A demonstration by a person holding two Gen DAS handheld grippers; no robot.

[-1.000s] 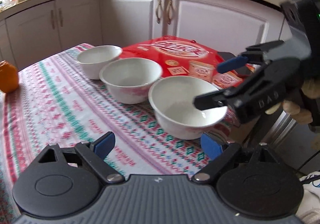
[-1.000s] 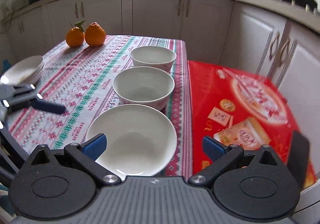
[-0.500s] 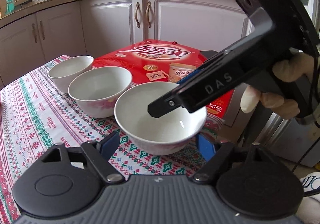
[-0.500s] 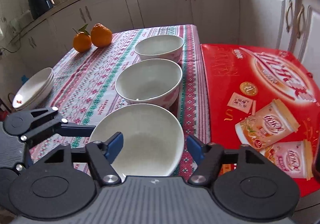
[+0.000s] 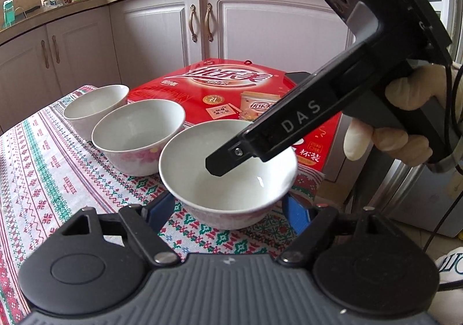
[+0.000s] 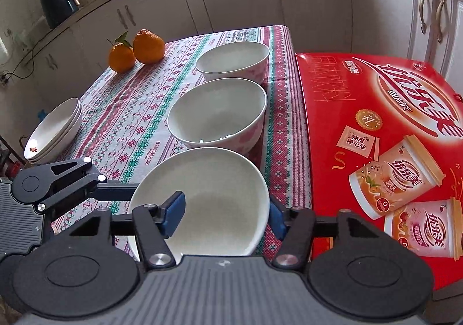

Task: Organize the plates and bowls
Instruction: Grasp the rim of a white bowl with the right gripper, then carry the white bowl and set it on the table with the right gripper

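Three white bowls stand in a row on the patterned tablecloth (image 6: 130, 110). The near bowl (image 5: 228, 180) (image 6: 208, 189) sits between the blue pads of my left gripper (image 5: 228, 210), which press against its lower wall on both sides. My right gripper (image 6: 224, 216) is shut on the same bowl: its left pad is inside the bowl and its right pad is outside the right rim. In the left wrist view, one of the right gripper's black fingers (image 5: 277, 128) reaches down into the bowl. The middle bowl (image 6: 217, 113) and the far bowl (image 6: 231, 60) stand untouched. A stack of white plates (image 6: 53, 131) sits at the table's left edge.
A large red carton (image 6: 376, 136) lies against the table's right side, close to the bowls. Two oranges (image 6: 136, 49) sit at the far left of the cloth. White kitchen cabinets (image 5: 260, 29) stand behind the table. A gloved hand (image 5: 405, 128) holds the right gripper.
Both grippers came in on the near bowl. The right jaws closed, one pad going inside the bowl. The left jaws narrowed around the bowl's base.
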